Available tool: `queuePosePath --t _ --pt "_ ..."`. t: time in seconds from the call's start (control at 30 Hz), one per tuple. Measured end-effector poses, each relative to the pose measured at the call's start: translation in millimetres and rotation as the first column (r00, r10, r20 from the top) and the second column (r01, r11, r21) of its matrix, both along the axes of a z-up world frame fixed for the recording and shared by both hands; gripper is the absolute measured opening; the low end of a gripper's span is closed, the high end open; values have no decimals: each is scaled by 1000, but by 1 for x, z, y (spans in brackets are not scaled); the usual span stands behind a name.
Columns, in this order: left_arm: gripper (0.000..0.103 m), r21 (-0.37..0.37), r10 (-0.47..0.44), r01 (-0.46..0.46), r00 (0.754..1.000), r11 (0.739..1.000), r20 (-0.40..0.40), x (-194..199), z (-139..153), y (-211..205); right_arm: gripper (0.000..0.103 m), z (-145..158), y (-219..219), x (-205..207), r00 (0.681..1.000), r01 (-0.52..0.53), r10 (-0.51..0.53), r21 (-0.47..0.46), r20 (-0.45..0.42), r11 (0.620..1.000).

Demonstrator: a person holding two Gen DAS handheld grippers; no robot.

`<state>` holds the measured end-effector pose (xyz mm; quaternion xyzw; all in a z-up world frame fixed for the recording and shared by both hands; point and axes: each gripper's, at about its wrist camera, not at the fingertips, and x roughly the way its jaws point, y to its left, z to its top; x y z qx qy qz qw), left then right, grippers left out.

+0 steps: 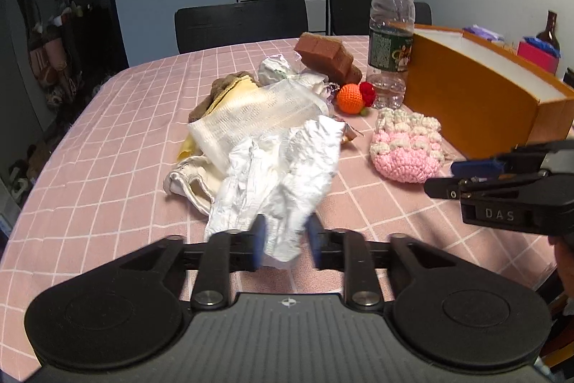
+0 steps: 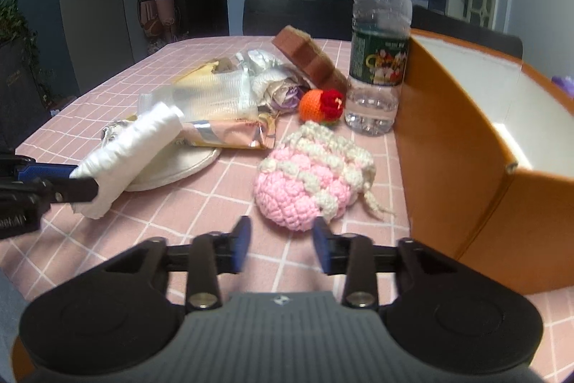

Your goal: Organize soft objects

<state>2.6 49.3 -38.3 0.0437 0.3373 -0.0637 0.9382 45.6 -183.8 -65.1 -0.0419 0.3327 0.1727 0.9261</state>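
Both grippers hover low over the pink checked table [image 1: 107, 167]. Left gripper [image 1: 286, 237] has its jaws spread, and a crumpled white cloth [image 1: 283, 178] hangs down between them; the blue pads look clear of it, though blur makes contact hard to judge. Right gripper [image 2: 281, 244] is also spread, with nothing between its jaws, and the pink and cream crochet pouch [image 2: 312, 176] lies just beyond its tips. An orange box [image 2: 466, 149] with a white inside stands just right of the pouch. Behind the cloth lies a heap of soft things: a white mesh bag [image 1: 258, 117], a yellow cloth and a brown one. Farther back sit an orange crochet ball [image 2: 312, 104], a water bottle [image 2: 380, 34] and a brown sponge [image 2: 305, 58].
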Motion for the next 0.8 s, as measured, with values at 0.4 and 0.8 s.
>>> queuePosePath --t 0.4,0.8 --pt "95 186 -26 19 999 982 36 22 -26 -31 86 -9 7 38 997 80 -80 14 -8 997" --pt "96 100 33 -33 999 994 8 39 -35 0 83 -25 18 66 995 90 -91 -32 -40 995"
